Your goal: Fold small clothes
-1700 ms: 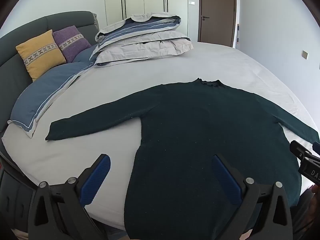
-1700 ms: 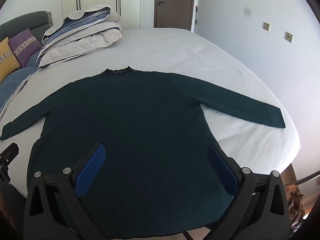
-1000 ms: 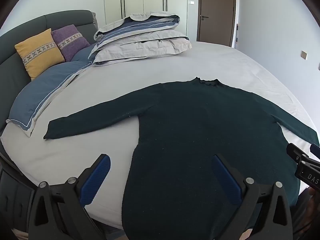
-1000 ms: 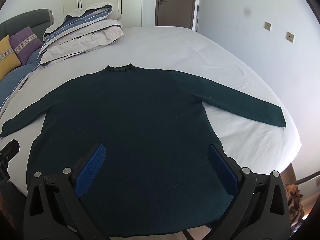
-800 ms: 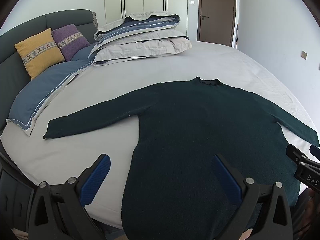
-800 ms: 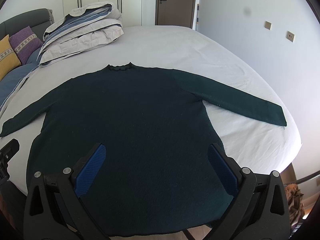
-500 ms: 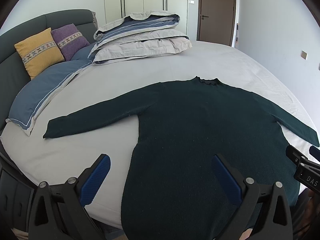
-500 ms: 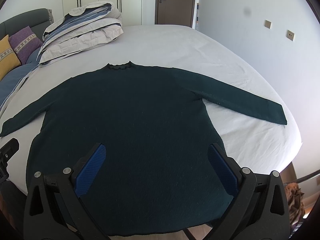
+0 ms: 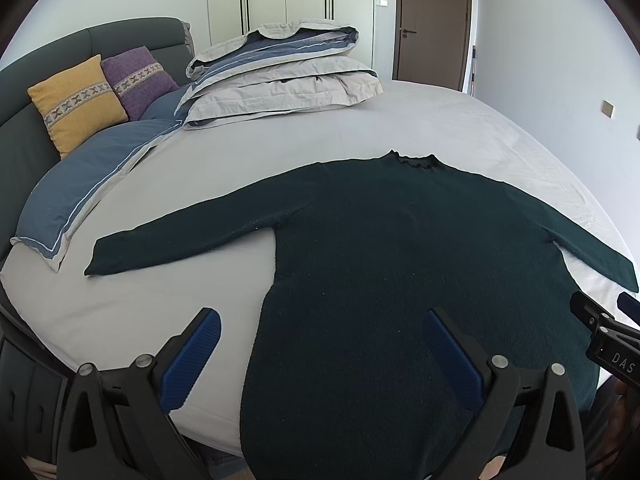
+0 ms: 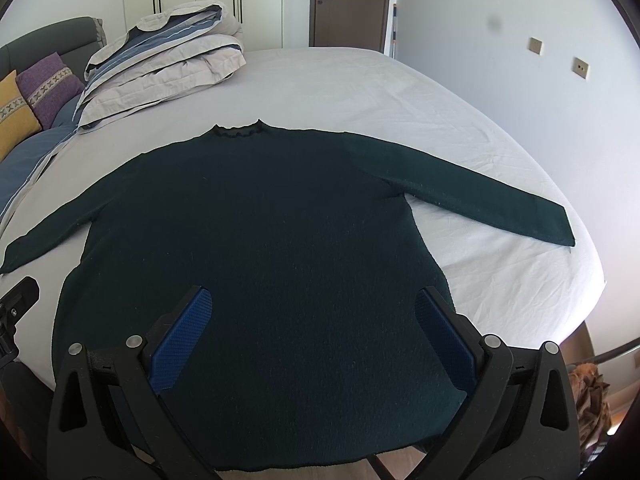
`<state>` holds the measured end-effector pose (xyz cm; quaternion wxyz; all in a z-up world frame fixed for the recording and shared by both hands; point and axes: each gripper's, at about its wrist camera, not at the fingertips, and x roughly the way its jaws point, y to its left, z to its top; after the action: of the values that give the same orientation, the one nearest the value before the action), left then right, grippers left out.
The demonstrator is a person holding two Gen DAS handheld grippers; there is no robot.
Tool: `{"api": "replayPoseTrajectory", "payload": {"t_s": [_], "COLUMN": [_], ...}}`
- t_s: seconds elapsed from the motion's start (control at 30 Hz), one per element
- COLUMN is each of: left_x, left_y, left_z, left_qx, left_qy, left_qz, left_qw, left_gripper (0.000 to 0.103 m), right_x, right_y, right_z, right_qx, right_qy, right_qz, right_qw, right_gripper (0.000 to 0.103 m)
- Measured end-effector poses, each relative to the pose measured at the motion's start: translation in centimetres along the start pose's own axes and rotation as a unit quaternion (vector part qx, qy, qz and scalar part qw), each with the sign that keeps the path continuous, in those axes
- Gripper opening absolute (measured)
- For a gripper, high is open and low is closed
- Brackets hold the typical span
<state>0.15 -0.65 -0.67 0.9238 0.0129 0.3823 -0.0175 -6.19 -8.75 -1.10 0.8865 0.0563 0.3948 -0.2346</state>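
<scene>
A wide bed (image 9: pixel 460 128) under a pale grey sheet fills a white-walled bedroom with one brown door (image 9: pixel 434 20). One dark green sweater (image 10: pixel 256 240) lies flat, sleeves spread; two cushions and one folded duvet (image 9: pixel 280 76) sit behind. Left tongs (image 9: pixel 320 356) and right tongs (image 10: pixel 312 328) gape wide, empty.

Only "DAS" reads — white letters on the right gripper (image 9: pixel 612 344).

sweater (image 10: pixel 256 232) | dark green | flat, sleeves spread | on bed
</scene>
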Motion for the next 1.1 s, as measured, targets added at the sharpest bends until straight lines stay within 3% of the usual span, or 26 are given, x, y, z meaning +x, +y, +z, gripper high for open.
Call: {"api": "replayPoseTrajectory", "payload": {"t_s": [1.1], "left_x": [0.04], "left_y": [-0.03], "left_z": [-0.02], "left_qx": [-0.001], "left_qy": [0.002], "left_qz": [-0.001], "left_qw": [1.0], "left_gripper": [0.103], "right_x": [0.13], "right_y": [0.2], "right_z": [-0.23], "right_qx": [-0.002], "right_qy": [0.004], "right_qz": [0.0], "right_qw": [1.0], "right_gripper": [0.103]}}
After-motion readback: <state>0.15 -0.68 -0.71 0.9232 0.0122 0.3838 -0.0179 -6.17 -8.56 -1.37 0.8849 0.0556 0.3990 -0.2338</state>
